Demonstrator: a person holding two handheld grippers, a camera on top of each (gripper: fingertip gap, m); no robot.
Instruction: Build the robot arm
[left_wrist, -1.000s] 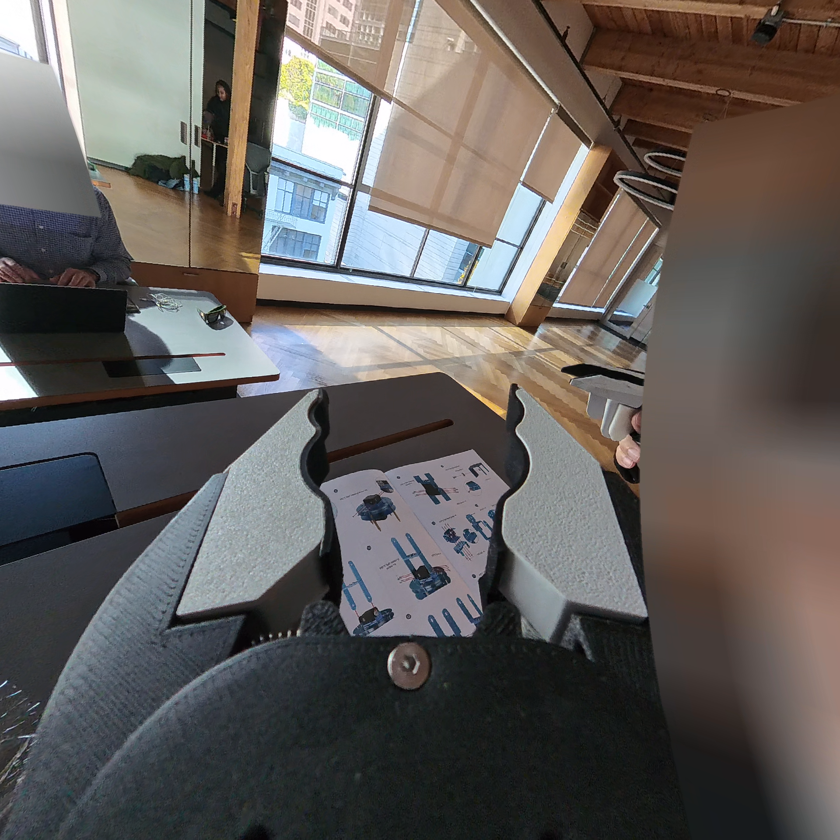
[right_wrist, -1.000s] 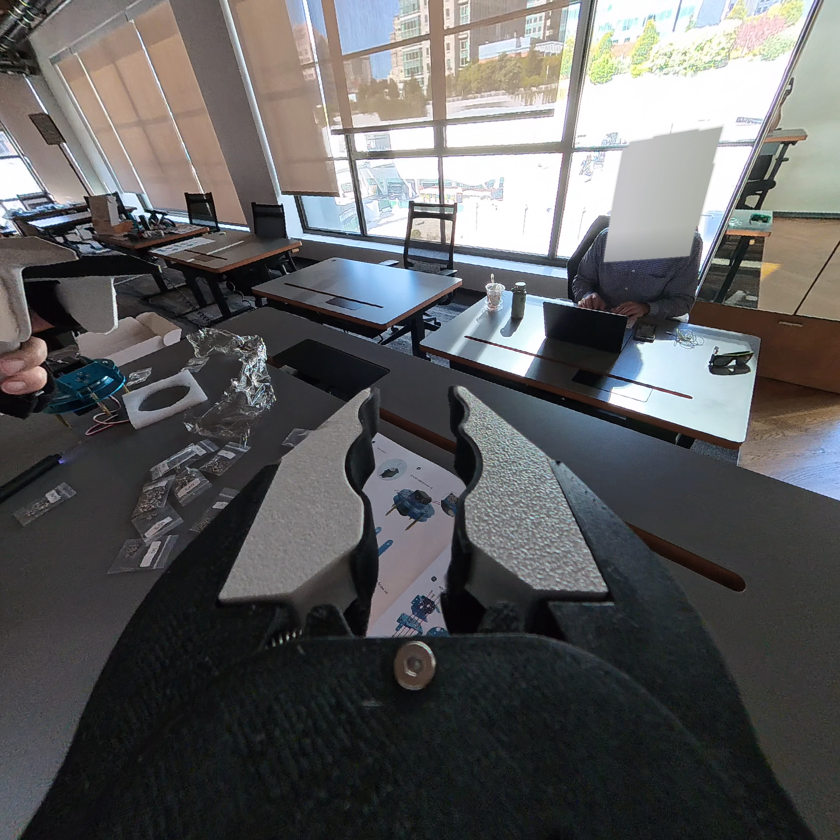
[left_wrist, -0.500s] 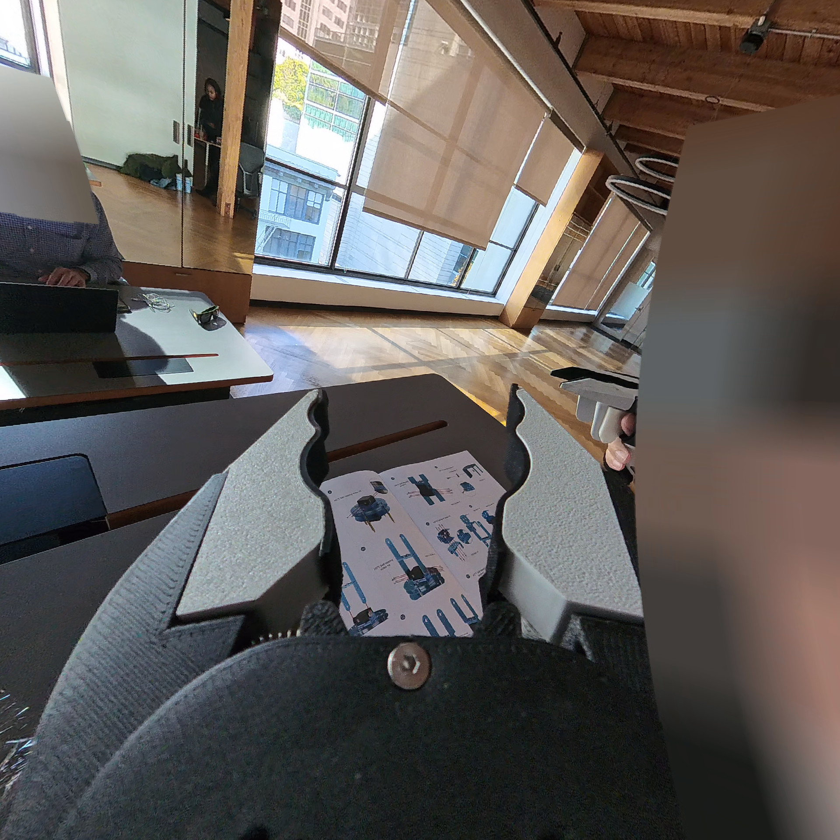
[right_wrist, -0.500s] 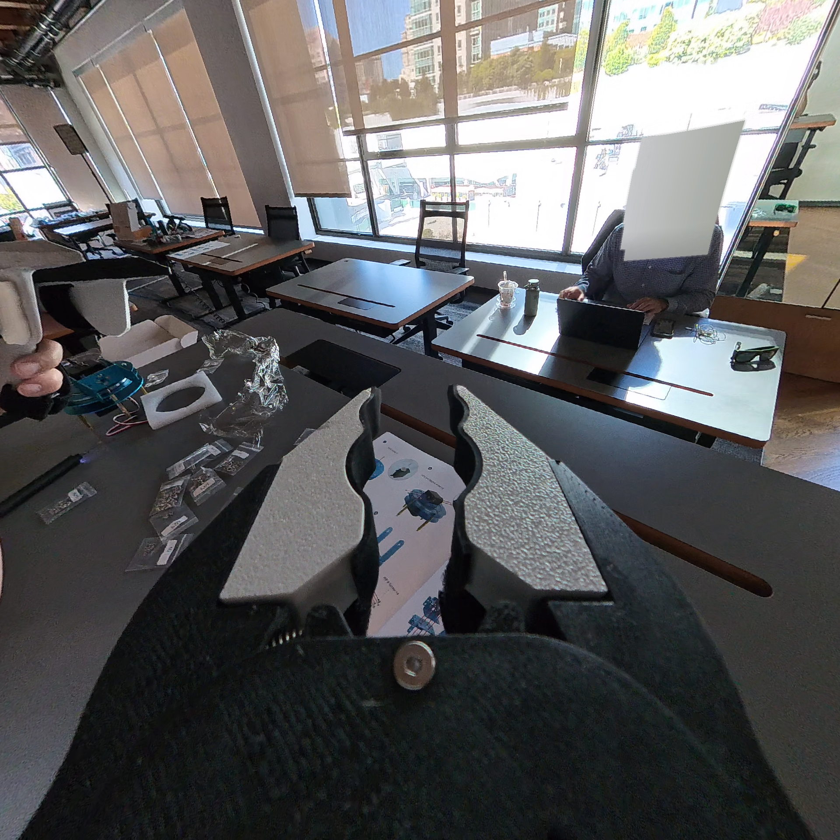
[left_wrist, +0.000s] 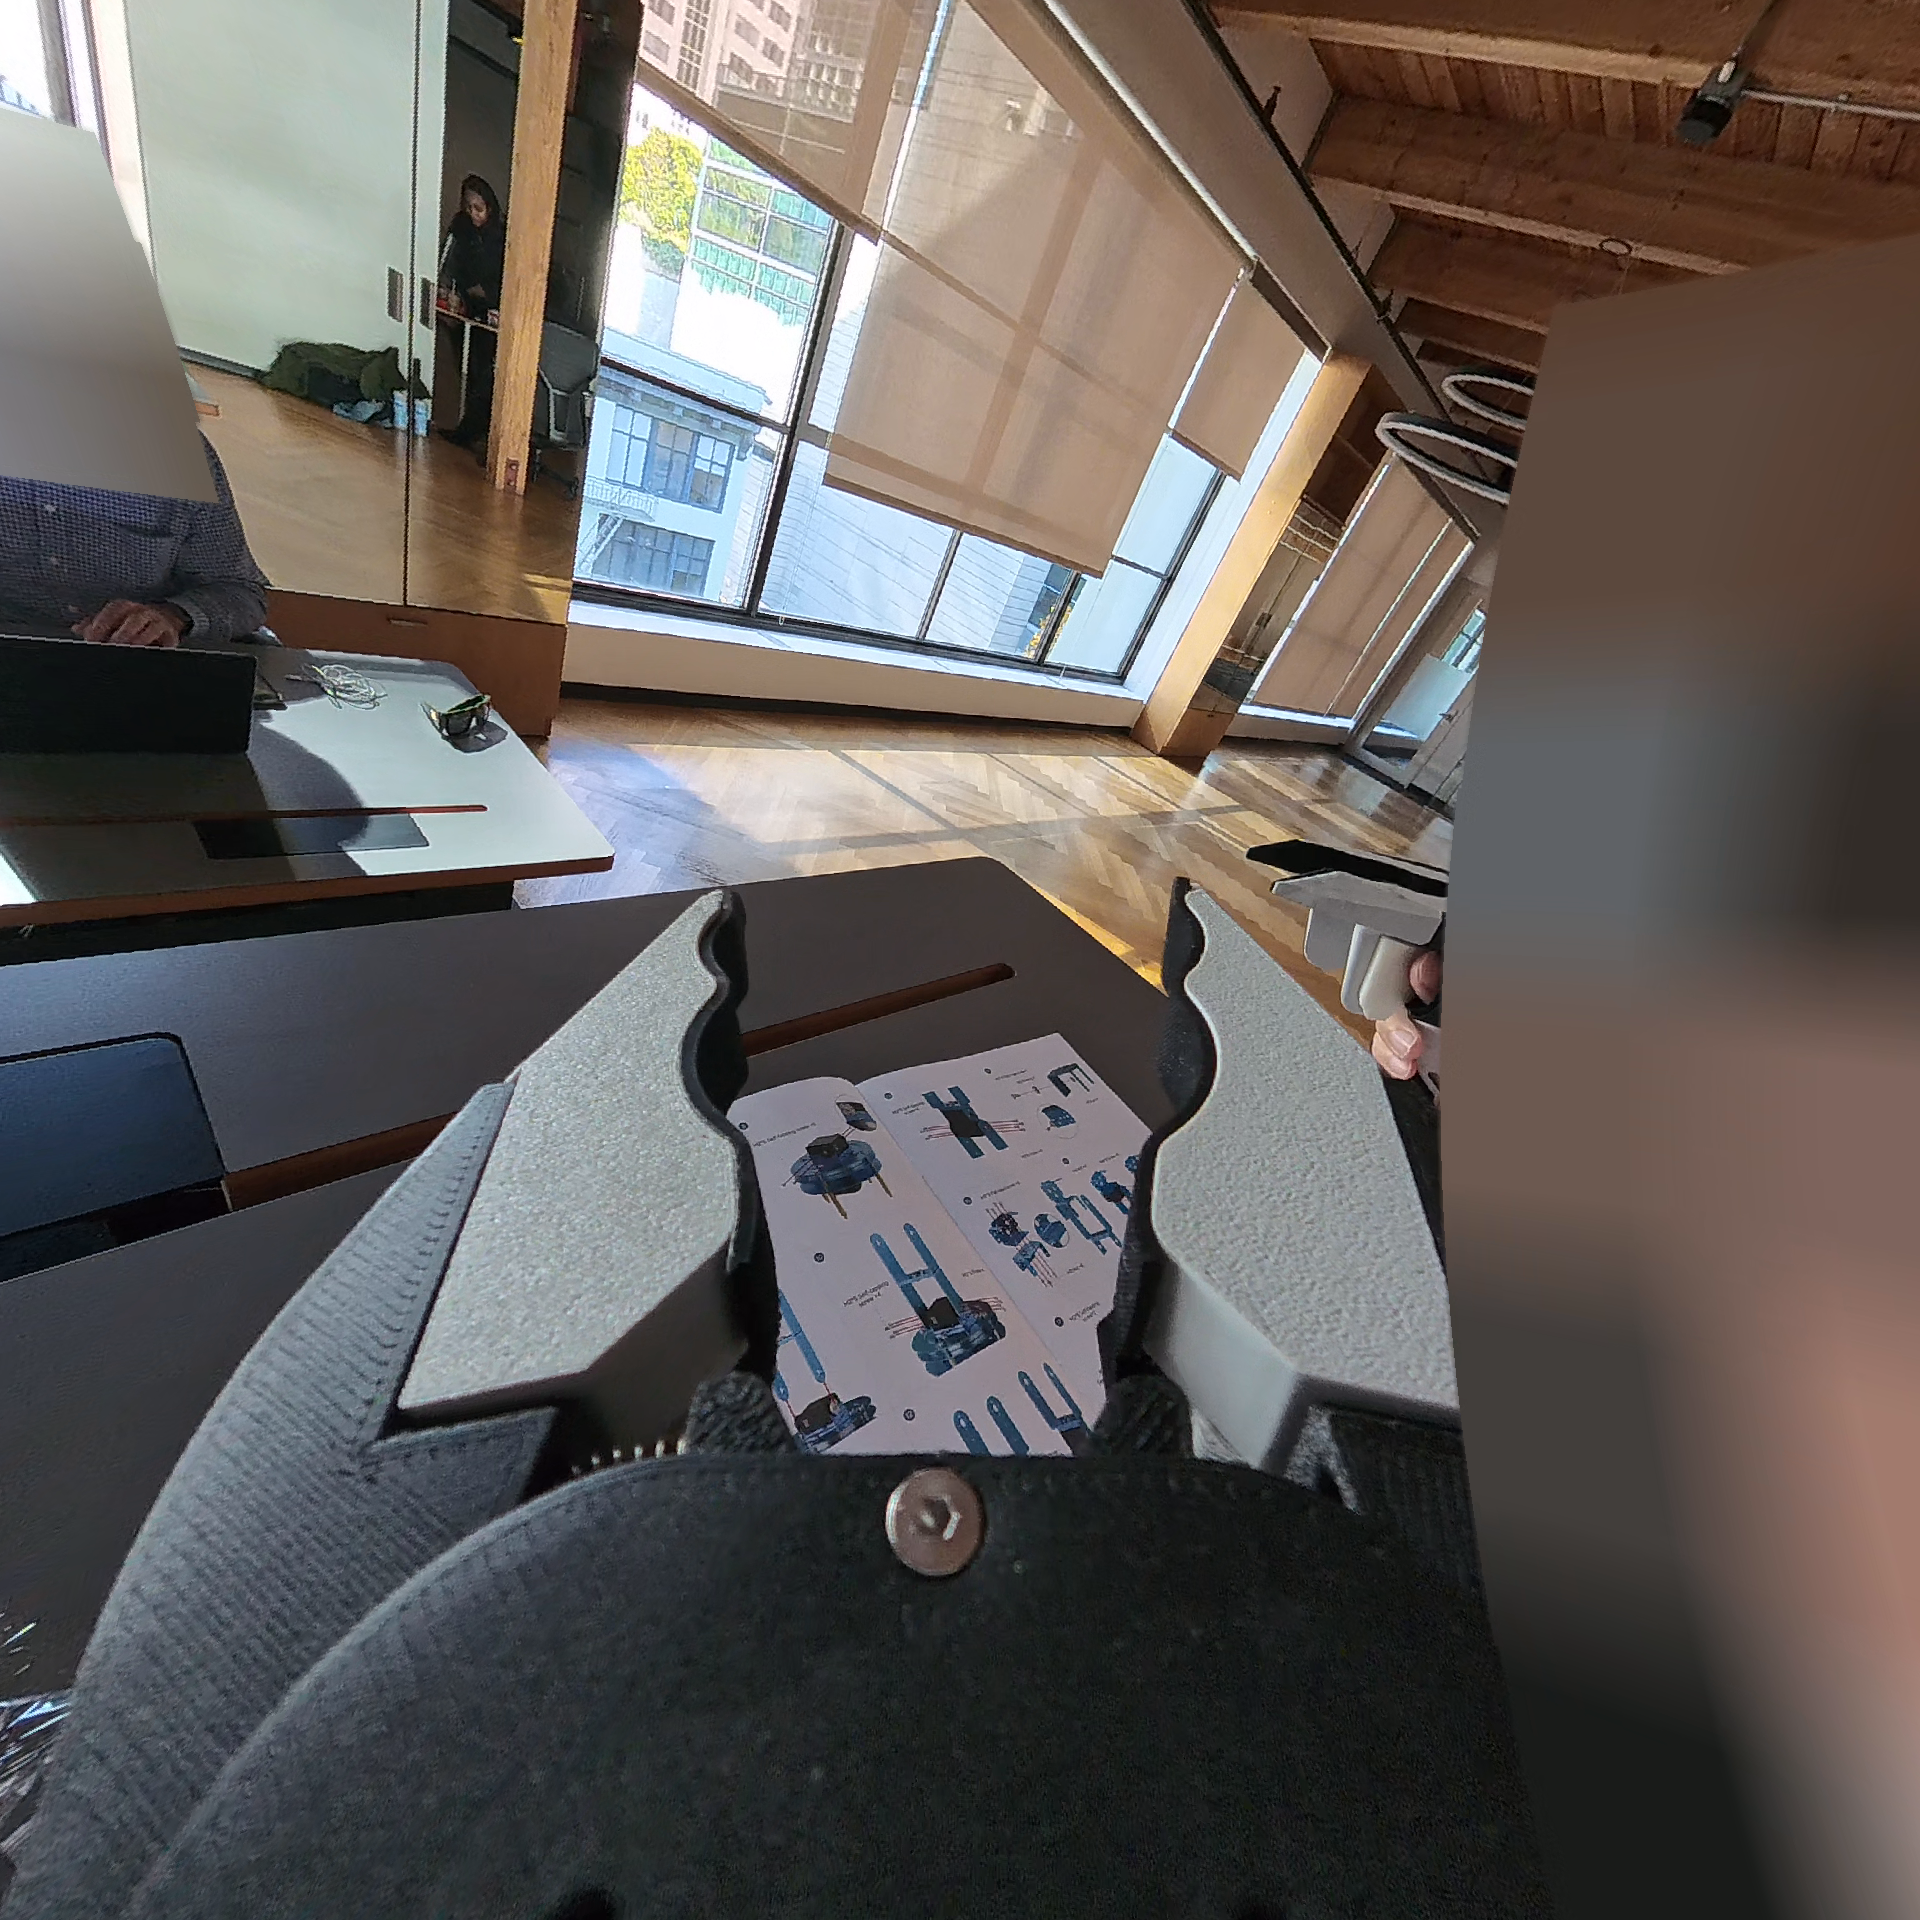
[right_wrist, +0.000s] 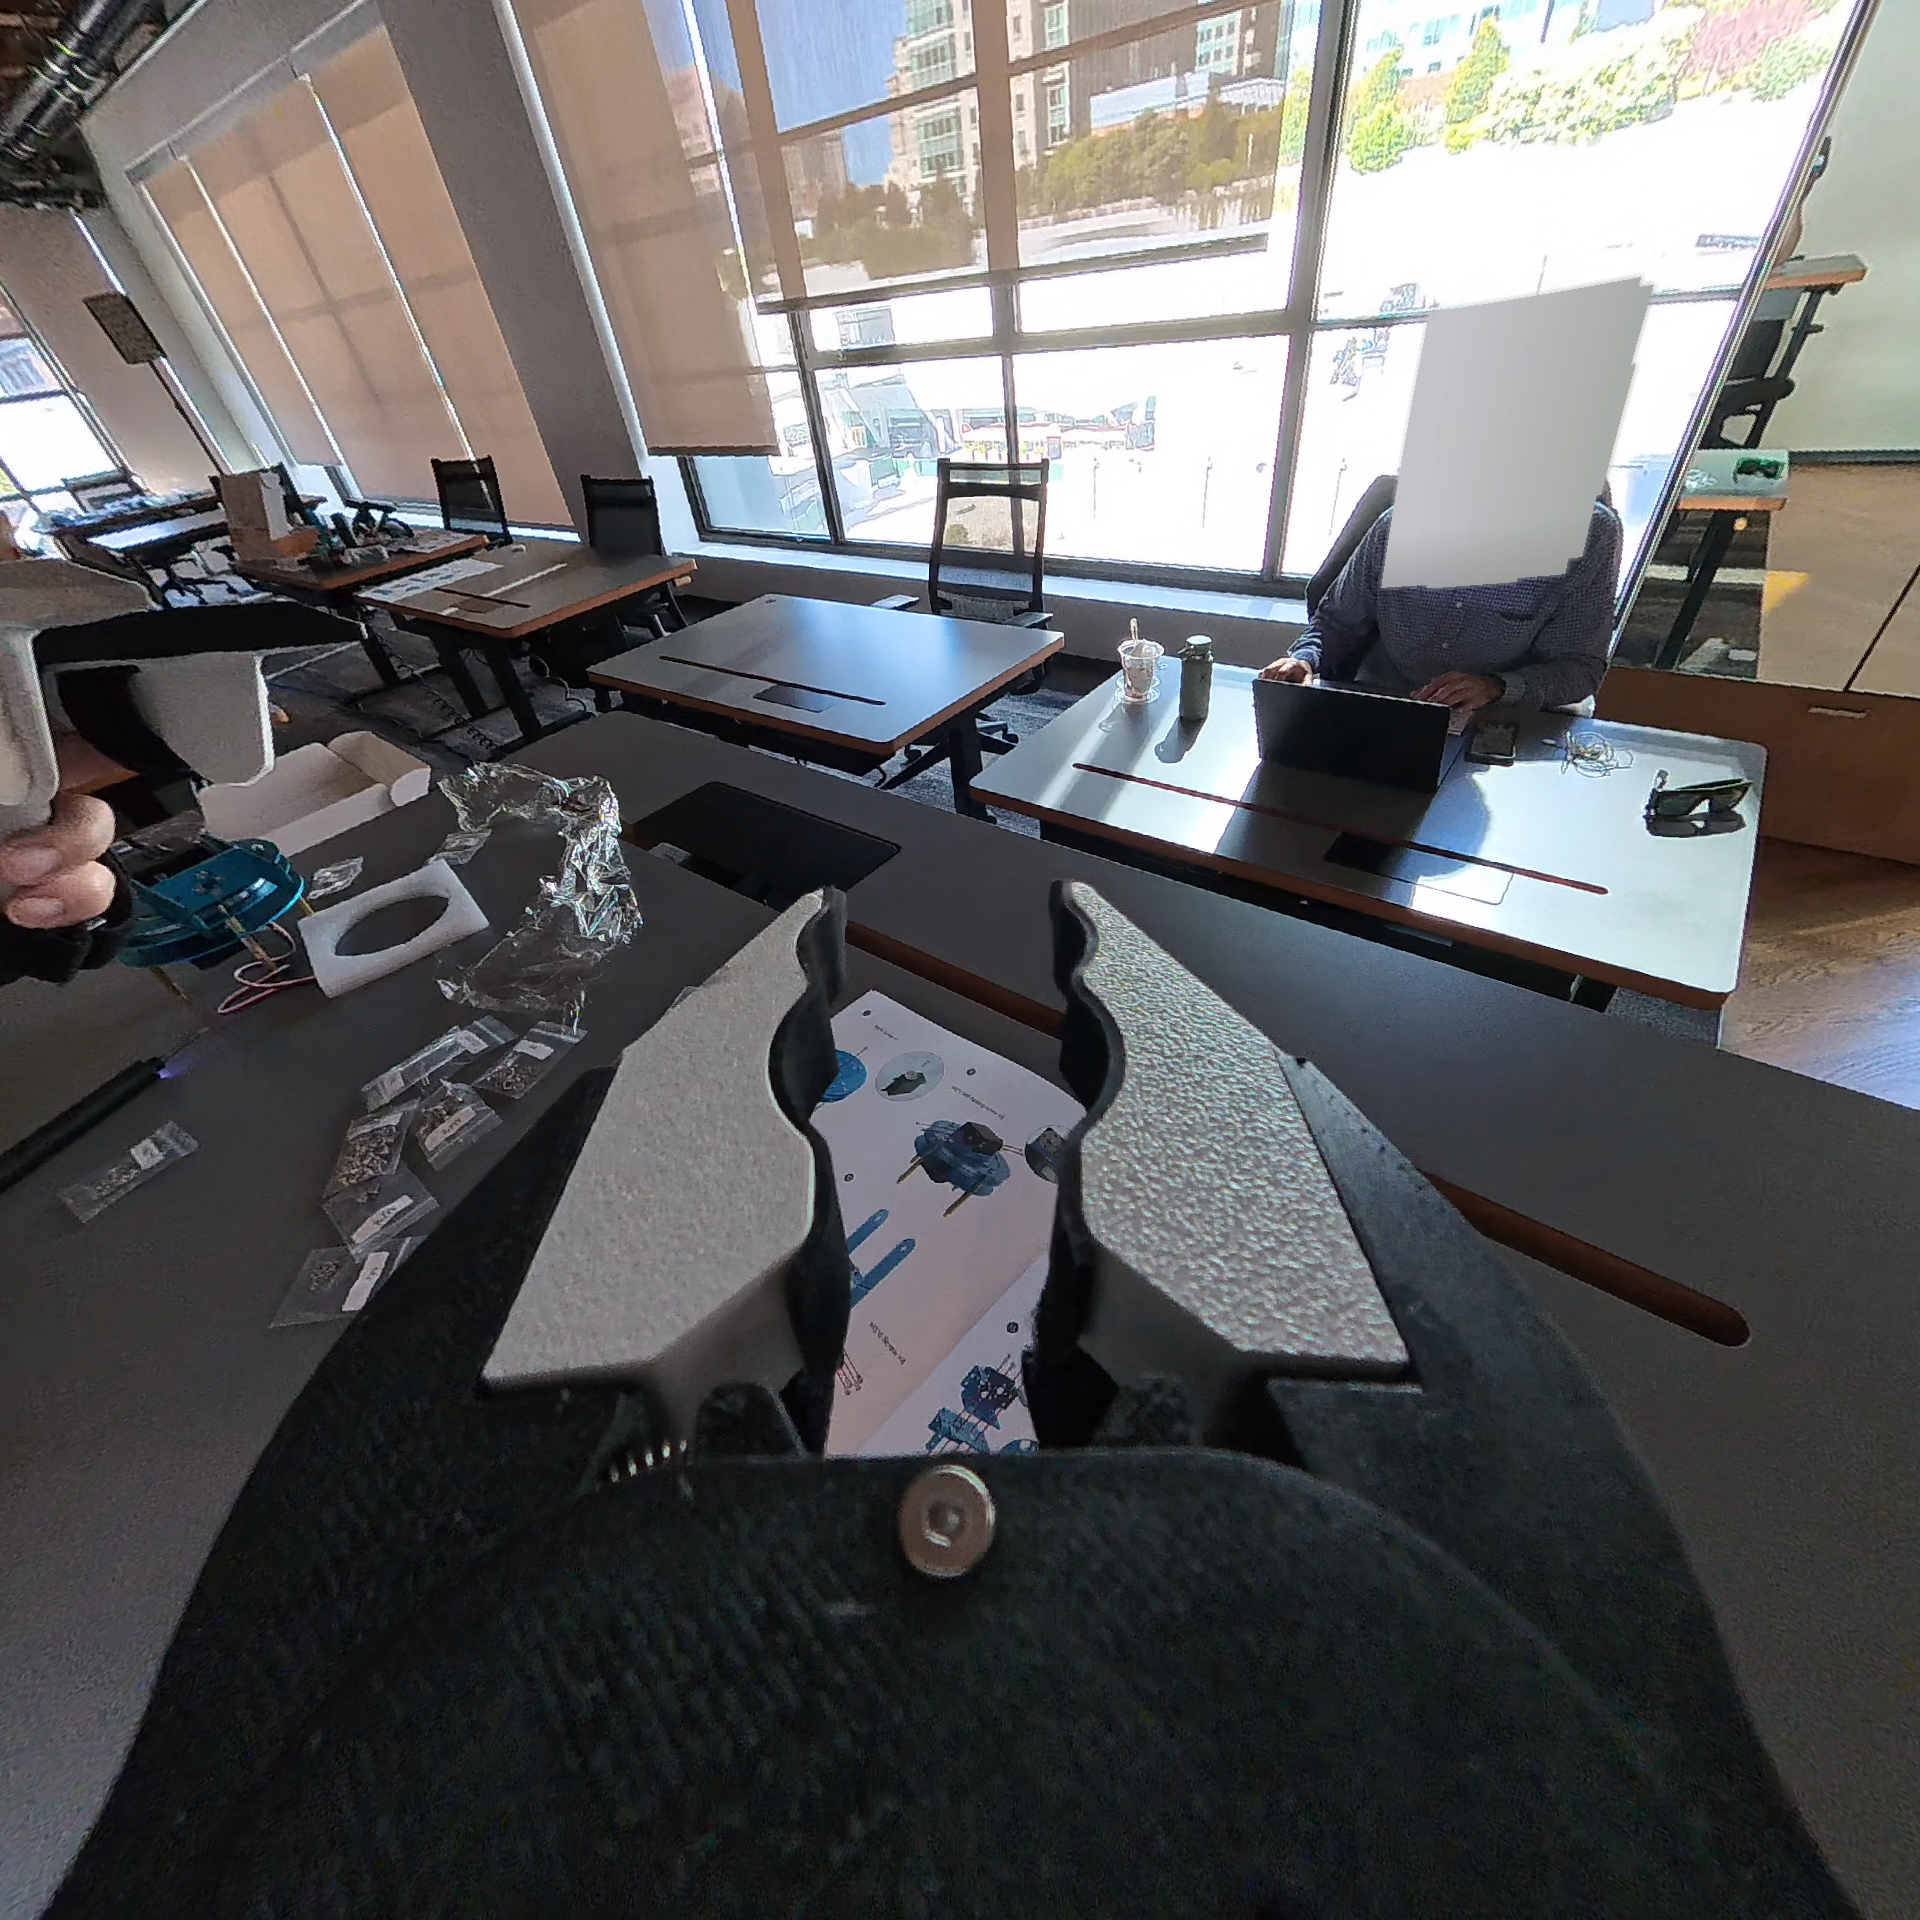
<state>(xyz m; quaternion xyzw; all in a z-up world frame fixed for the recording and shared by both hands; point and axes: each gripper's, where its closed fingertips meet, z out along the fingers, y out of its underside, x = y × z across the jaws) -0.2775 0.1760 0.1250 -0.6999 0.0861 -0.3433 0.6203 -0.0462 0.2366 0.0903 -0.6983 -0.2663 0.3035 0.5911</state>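
My left gripper (left_wrist: 951, 925) is open wide and empty, held above an open instruction booklet (left_wrist: 935, 1226) with blue drawings that lies on the dark table (left_wrist: 416, 987). My right gripper (right_wrist: 948, 904) is open with a narrower gap, empty, and hovers over the same booklet (right_wrist: 935, 1143). The right gripper (left_wrist: 1351, 925) shows at the right edge of the left wrist view, with a hand on it. The left gripper (right_wrist: 135, 675) shows at the left of the right wrist view, above a blue round chassis (right_wrist: 218, 894).
On the table to the left lie a white foam piece (right_wrist: 395, 925), crumpled clear plastic (right_wrist: 561, 894), several small parts bags (right_wrist: 436, 1122), a black pen-like tool (right_wrist: 73, 1112) and a white box (right_wrist: 312, 779). A person sits with a laptop (right_wrist: 1351, 732) at the desk behind.
Both views have shifted slightly as the grippers drift over the booklet. The jaws of both stand as before, and nothing was taken hold of or let go.
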